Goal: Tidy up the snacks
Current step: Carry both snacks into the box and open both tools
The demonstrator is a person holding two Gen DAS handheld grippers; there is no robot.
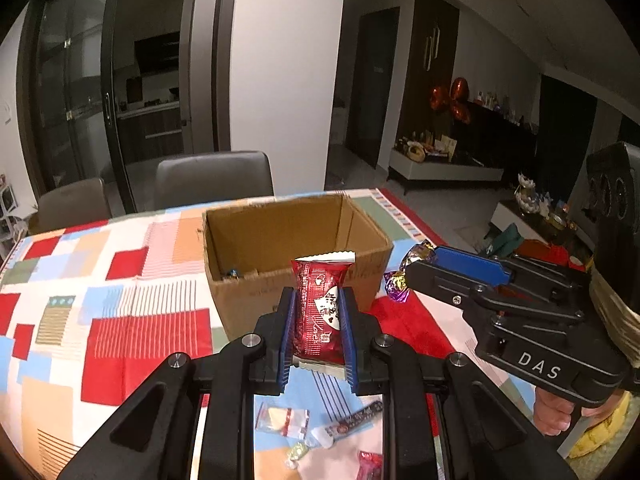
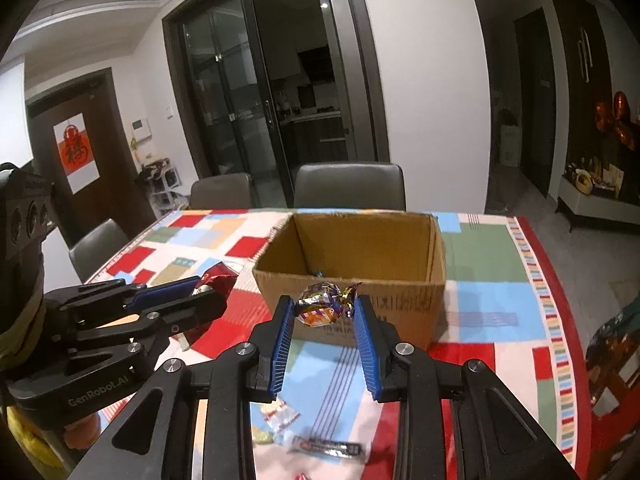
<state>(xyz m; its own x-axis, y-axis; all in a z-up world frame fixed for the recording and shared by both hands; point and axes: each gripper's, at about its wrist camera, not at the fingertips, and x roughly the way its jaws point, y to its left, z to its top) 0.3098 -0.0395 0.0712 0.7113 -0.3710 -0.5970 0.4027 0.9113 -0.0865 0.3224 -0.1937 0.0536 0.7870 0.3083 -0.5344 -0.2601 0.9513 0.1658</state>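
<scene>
Where narrowed, left tongs (image 1: 319,322) around red packet (image 1: 318,312), right tongs (image 2: 324,312) around foil candy (image 2: 324,305).

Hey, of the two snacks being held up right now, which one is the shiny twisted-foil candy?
The purple-and-gold foil-wrapped candy gripped in the right tongs. The left tongs hold a flat red plastic snack packet with a crimped white top edge instead.

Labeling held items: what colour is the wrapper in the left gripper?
Red foil with a white panel and white crimped ends: snack packet. Clearest in the left wrist view.
</scene>
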